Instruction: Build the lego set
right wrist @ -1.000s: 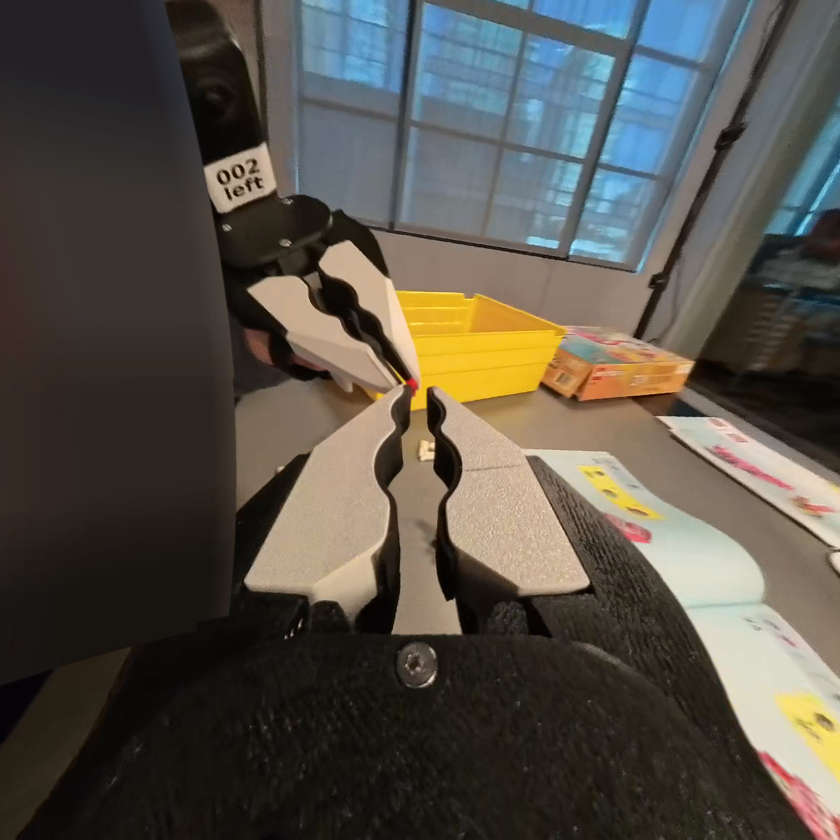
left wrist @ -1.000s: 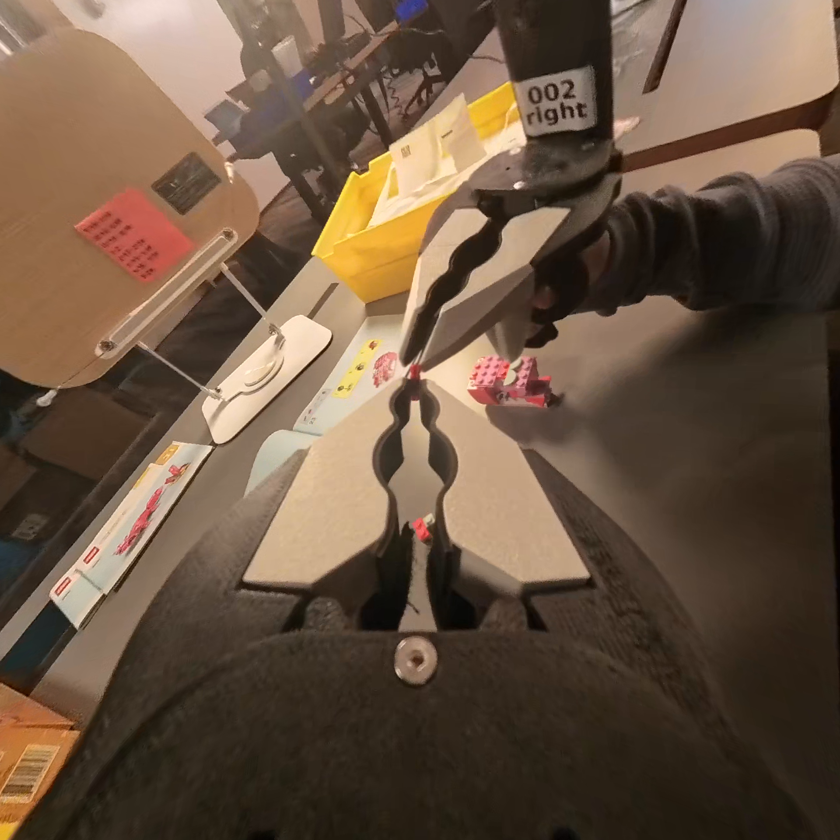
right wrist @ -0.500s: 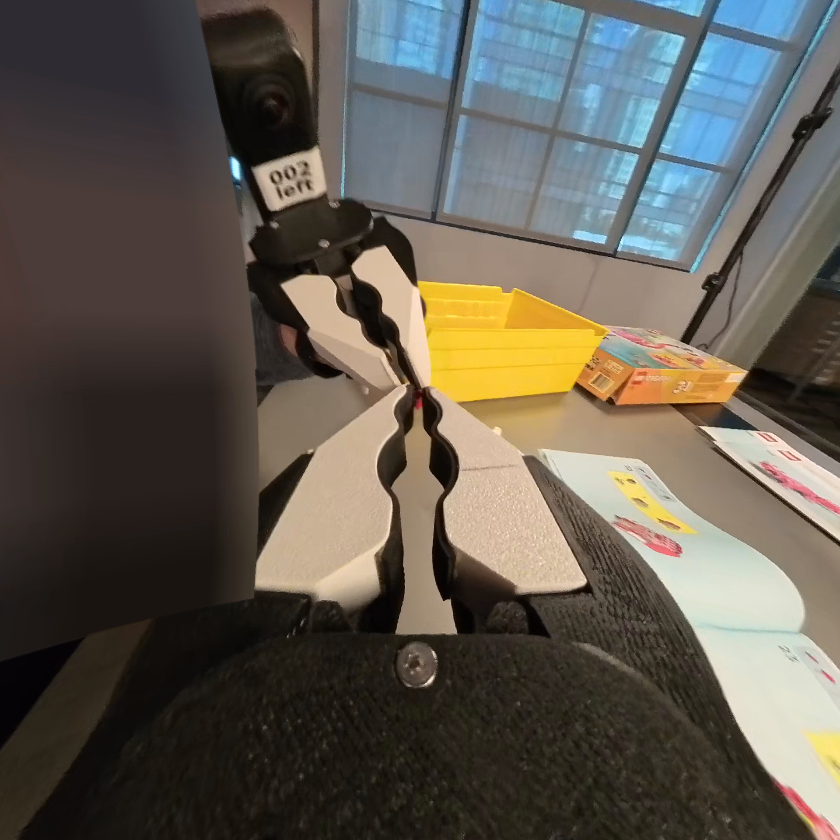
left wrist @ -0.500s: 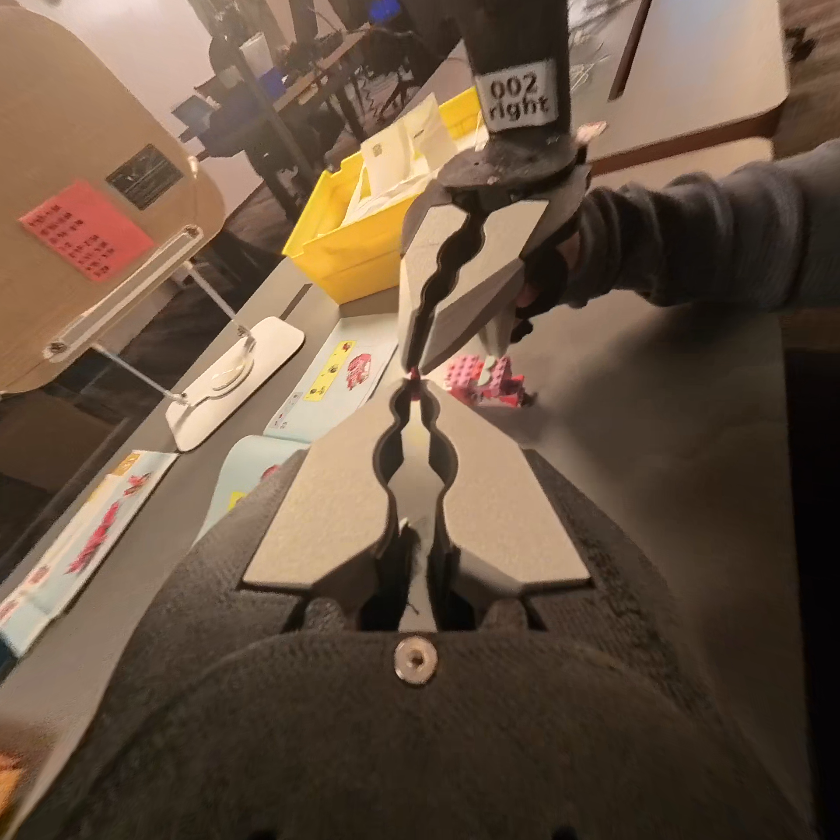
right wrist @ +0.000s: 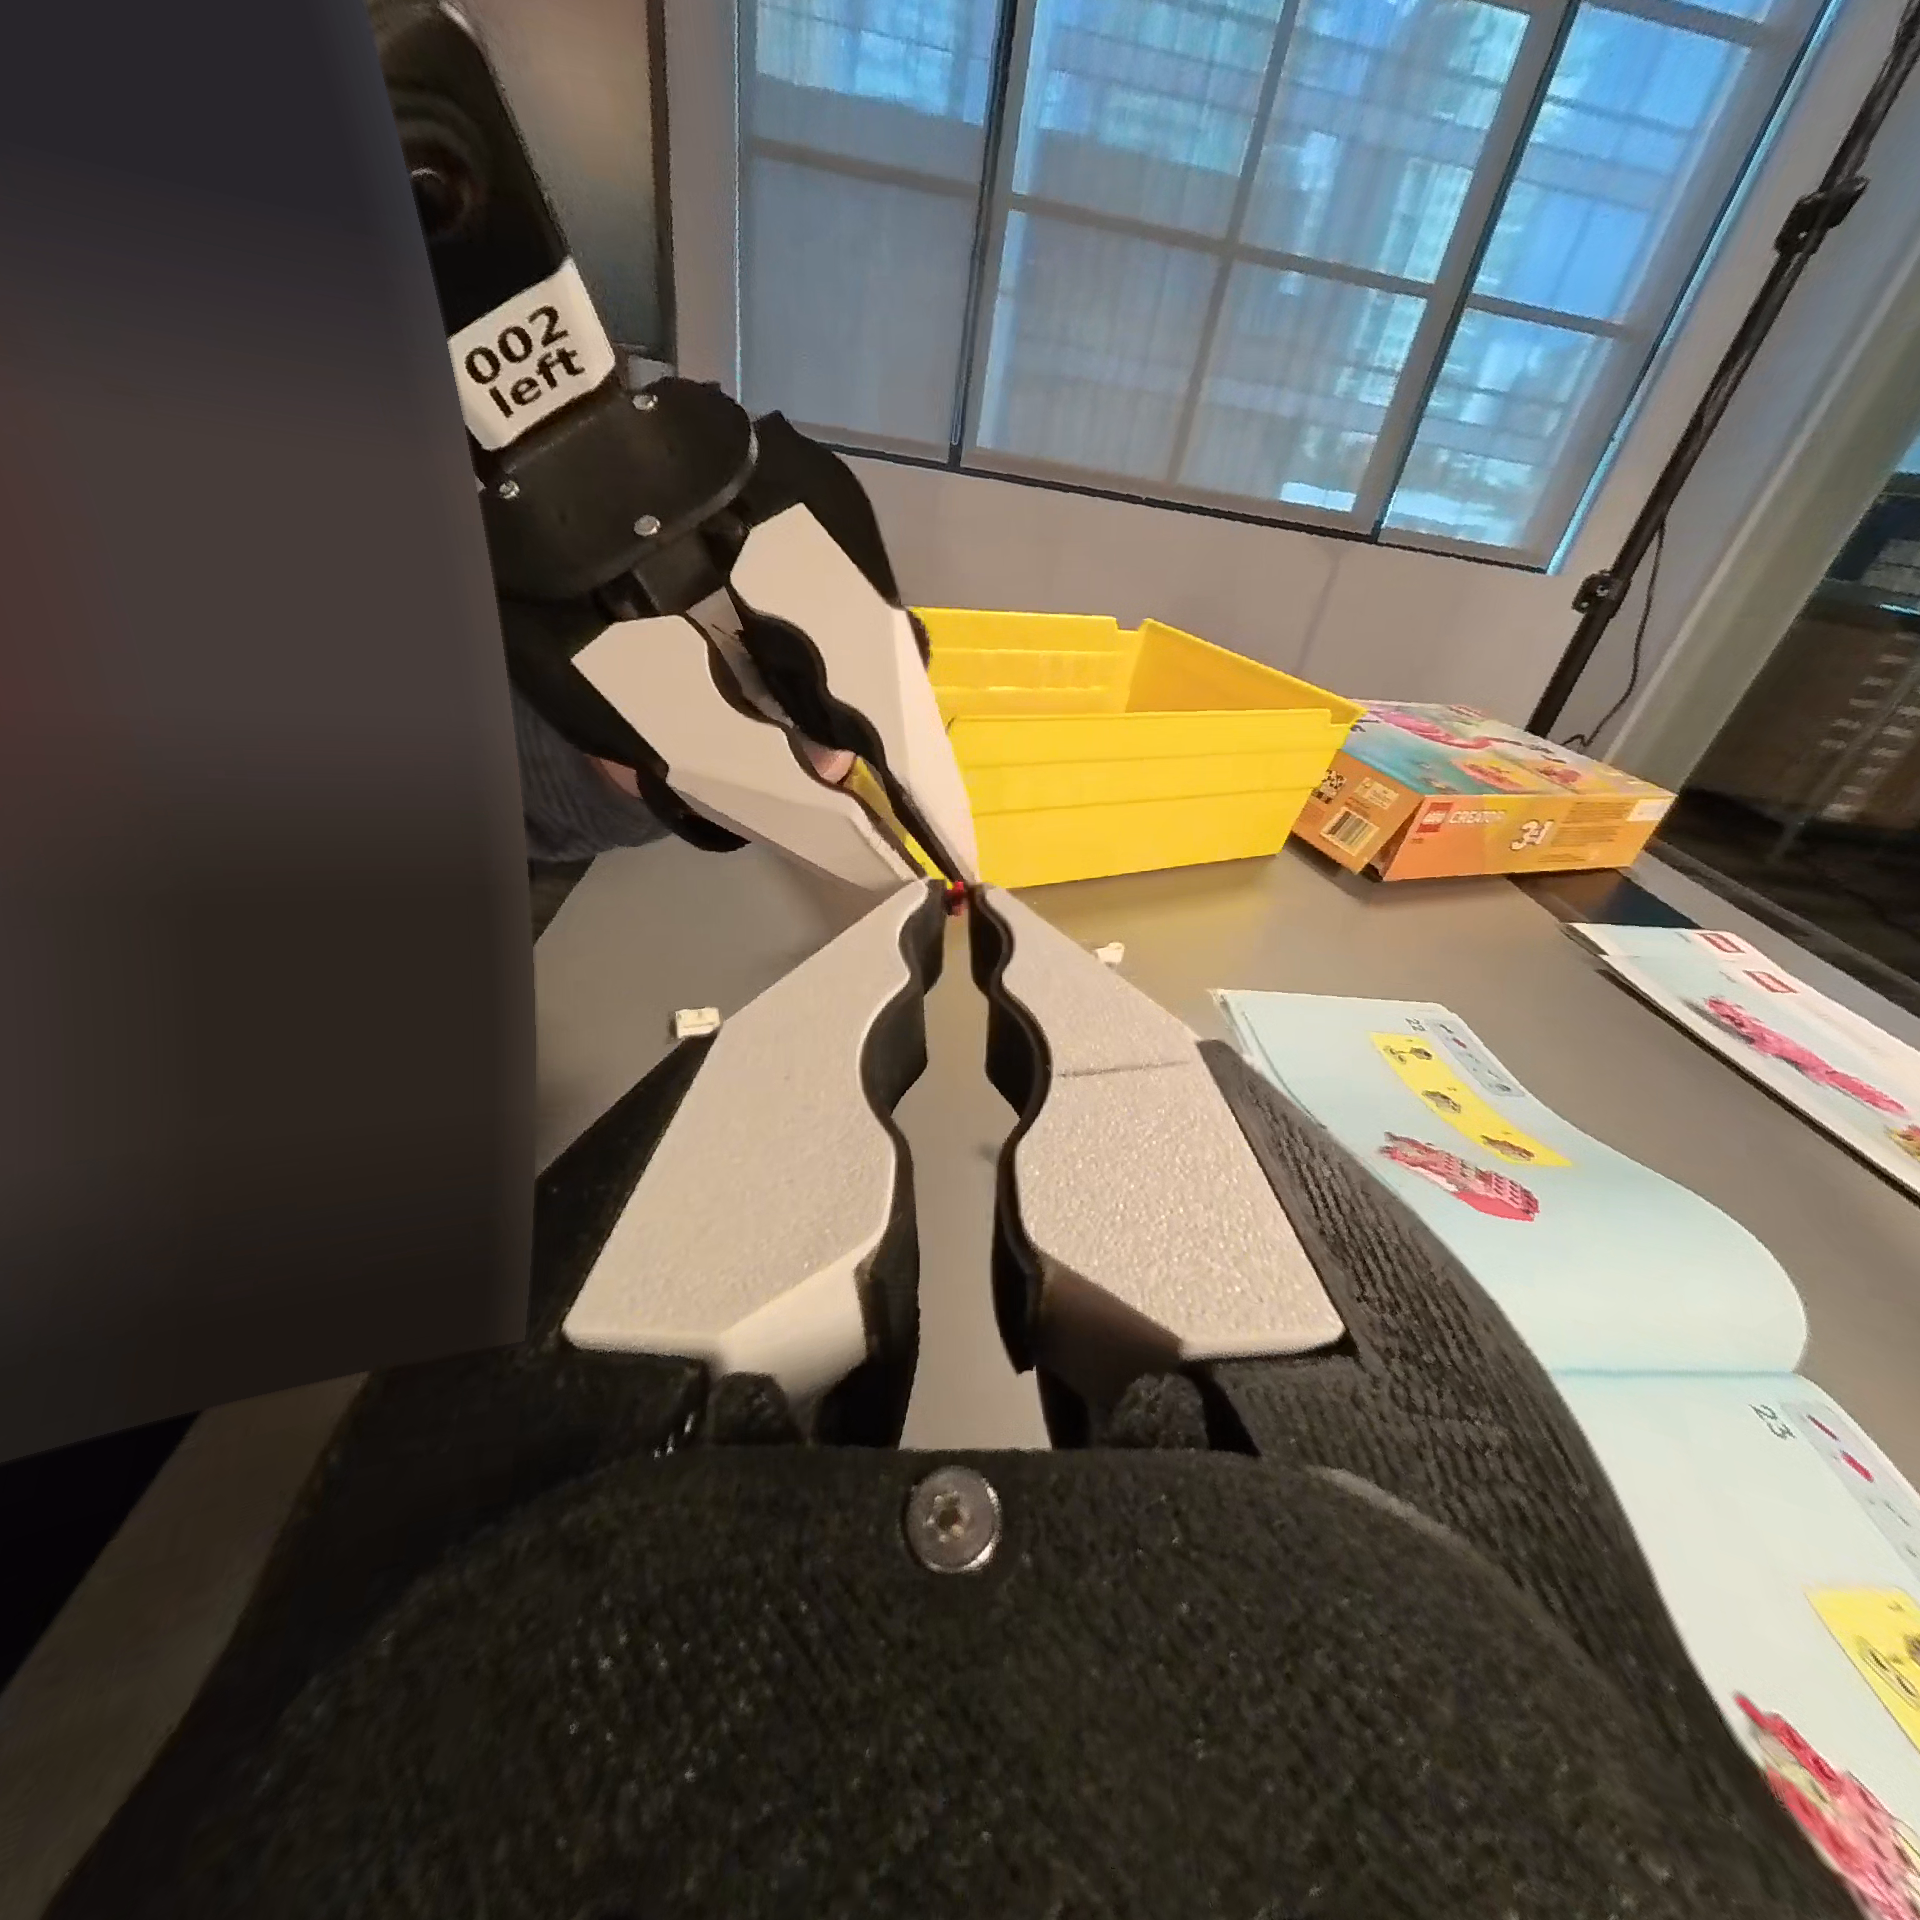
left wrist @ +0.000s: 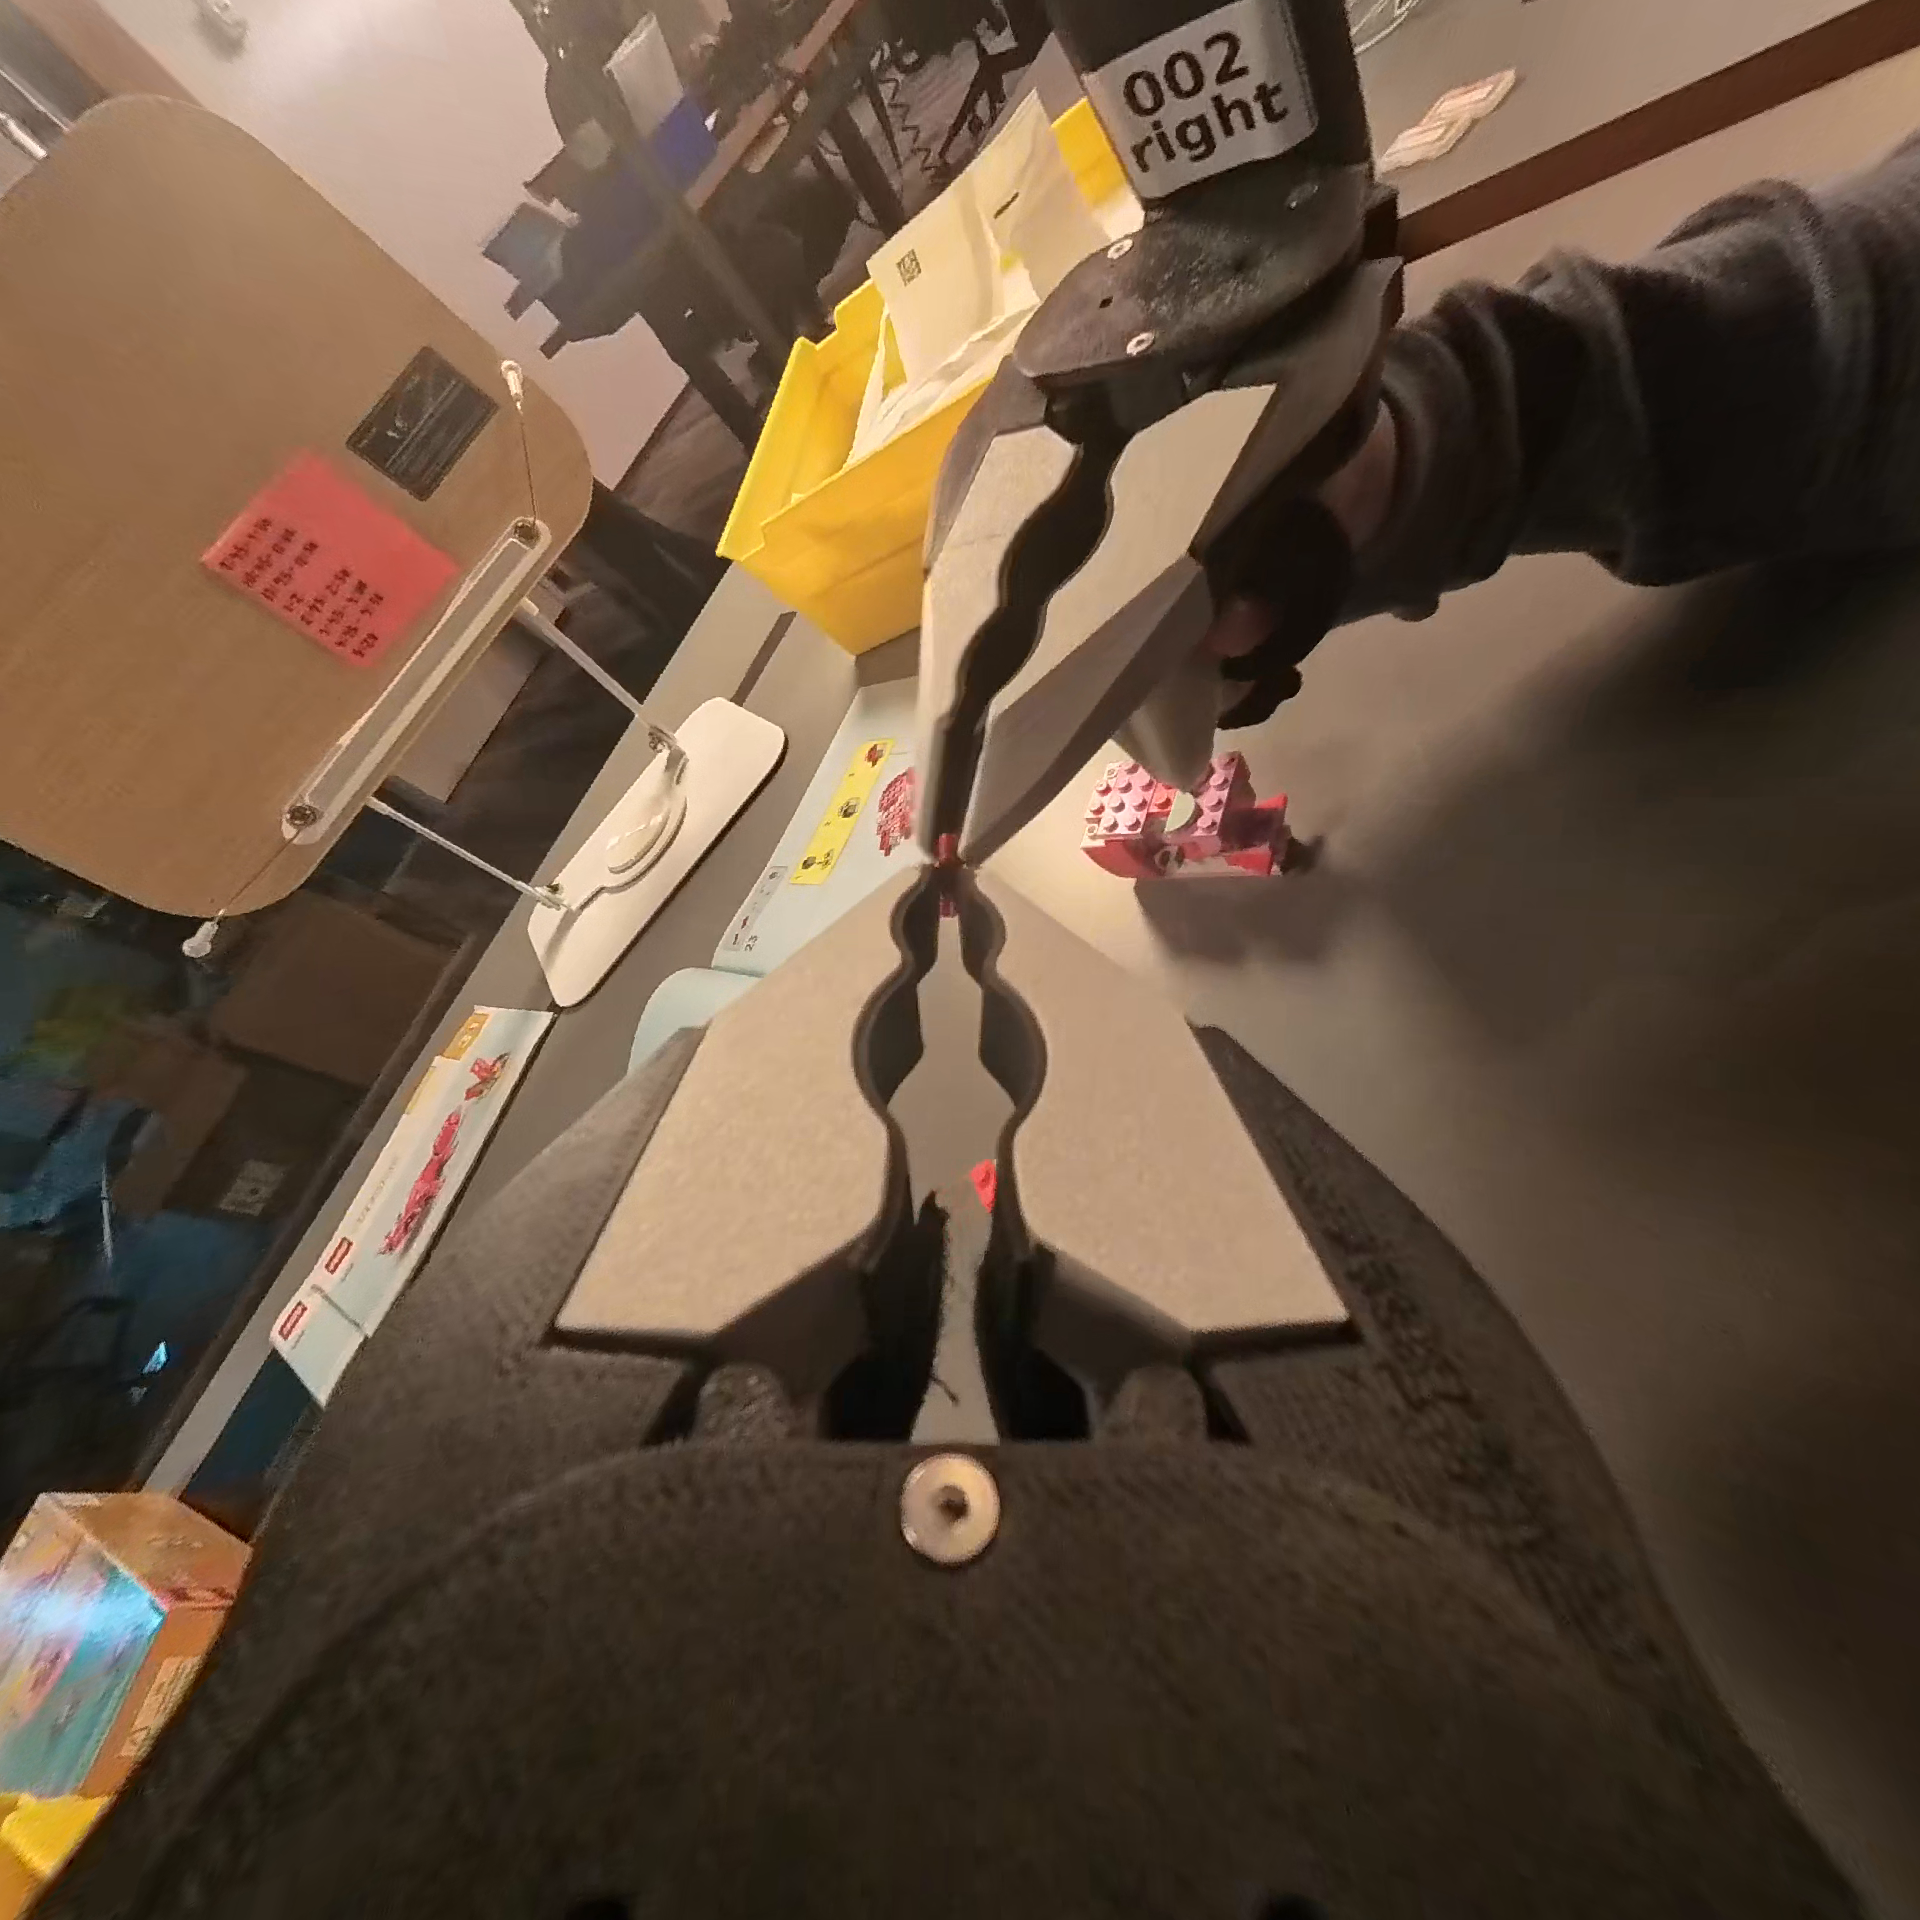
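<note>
Your left tool [left wrist: 943, 883] is clenched at its tips on a tiny red piece [left wrist: 945, 902], and your right tool [right wrist: 954, 902] meets it tip to tip, its own tips closed on the upper end of the same red piece [right wrist: 956, 896]. So the piece hangs in the air above the desk [left wrist: 1507, 1039], pinched from both sides at once; whether it is one part or two pressed together is, I think, too small to tell.

It looks like hard plastic: stiff, very light, smooth, and easy to flick away if either pinch slackens. Only the very tips can take hold of it, across its narrow sides. Its long axis seems to run from one tool towards the other, roughly in line with your left tool's fingers.

Beyond the tips, a pink and red brick model [left wrist: 1184, 821] stands on the desk just beside your right tool. An open instruction booklet [right wrist: 1475, 1174] lies flat near it, a yellow bin [right wrist: 1132, 769] sits further back, and an orange toy box [right wrist: 1475, 810] lies beside the bin. Two small white pieces [right wrist: 696, 1020] lie loose on the desk.
</note>
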The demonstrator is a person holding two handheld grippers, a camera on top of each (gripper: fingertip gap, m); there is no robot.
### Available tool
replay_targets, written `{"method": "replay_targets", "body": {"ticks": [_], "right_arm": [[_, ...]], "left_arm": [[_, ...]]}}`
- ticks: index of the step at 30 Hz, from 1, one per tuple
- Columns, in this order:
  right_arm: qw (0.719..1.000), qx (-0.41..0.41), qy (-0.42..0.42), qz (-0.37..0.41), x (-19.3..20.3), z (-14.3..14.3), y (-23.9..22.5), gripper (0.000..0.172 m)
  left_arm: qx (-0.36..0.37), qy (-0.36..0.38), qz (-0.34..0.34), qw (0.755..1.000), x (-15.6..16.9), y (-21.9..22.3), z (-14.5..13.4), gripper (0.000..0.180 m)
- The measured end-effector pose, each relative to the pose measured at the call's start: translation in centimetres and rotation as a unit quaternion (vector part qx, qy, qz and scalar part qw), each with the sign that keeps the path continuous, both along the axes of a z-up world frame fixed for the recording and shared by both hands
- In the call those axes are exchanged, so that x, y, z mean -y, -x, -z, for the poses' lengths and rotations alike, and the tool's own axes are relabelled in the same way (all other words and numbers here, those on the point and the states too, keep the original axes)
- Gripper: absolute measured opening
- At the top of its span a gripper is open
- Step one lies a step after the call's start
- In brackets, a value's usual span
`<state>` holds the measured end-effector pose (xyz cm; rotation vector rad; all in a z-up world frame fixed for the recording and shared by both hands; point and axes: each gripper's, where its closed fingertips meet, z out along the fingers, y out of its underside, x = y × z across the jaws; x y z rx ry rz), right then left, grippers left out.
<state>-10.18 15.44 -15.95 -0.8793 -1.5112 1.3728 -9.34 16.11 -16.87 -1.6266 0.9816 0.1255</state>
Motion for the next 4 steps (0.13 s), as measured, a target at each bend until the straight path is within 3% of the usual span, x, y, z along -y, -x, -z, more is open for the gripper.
{"method": "replay_targets", "body": {"ticks": [4], "right_arm": [[1.000,0.001,-0.005,-0.012,0.25,-0.05,-0.18,0.002]], "left_arm": [[0.006,0.000,0.008,1.000,0.21,-0.23,0.03,0.003]]}}
